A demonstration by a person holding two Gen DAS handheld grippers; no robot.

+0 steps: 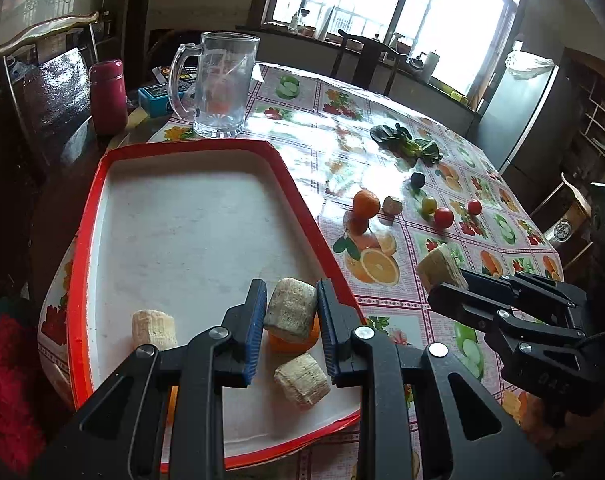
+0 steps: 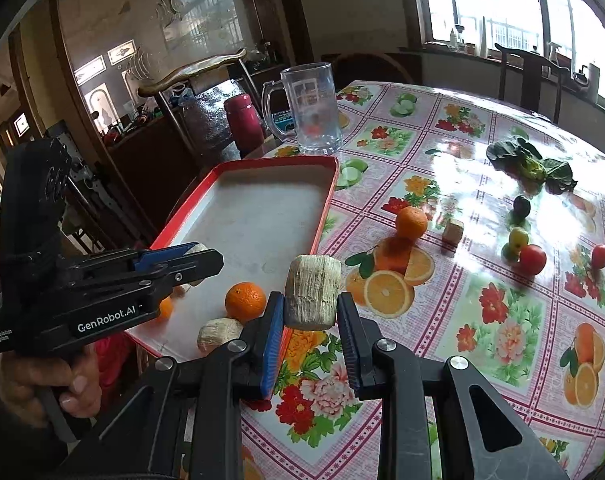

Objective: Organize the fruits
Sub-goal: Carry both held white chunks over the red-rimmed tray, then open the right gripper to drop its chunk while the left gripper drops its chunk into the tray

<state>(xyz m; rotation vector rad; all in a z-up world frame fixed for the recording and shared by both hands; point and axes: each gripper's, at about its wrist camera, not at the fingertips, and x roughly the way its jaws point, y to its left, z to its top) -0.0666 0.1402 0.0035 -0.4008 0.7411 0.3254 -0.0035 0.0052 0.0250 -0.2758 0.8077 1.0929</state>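
My left gripper (image 1: 291,294) is shut on a pale ridged chunk (image 1: 290,314), held above an orange (image 1: 298,342) that lies in the red-rimmed white tray (image 1: 102,184). Two more pale chunks (image 1: 154,328) (image 1: 302,380) rest in the tray. My right gripper (image 2: 310,300) is shut on another pale chunk (image 2: 312,288), just beside the tray's right rim (image 2: 324,216) over the tablecloth. In the right wrist view the left gripper (image 2: 204,254) hovers over the tray near an orange (image 2: 245,301) and a pale chunk (image 2: 218,334).
Loose on the fruit-print tablecloth lie an orange (image 2: 411,222), a small pale chunk (image 2: 452,231), a dark fruit (image 2: 521,206), a green fruit (image 2: 517,237), two red fruits (image 2: 532,259) (image 2: 599,256) and leafy greens (image 2: 530,166). A glass mug (image 2: 312,108) and a red flask (image 2: 244,120) stand behind the tray.
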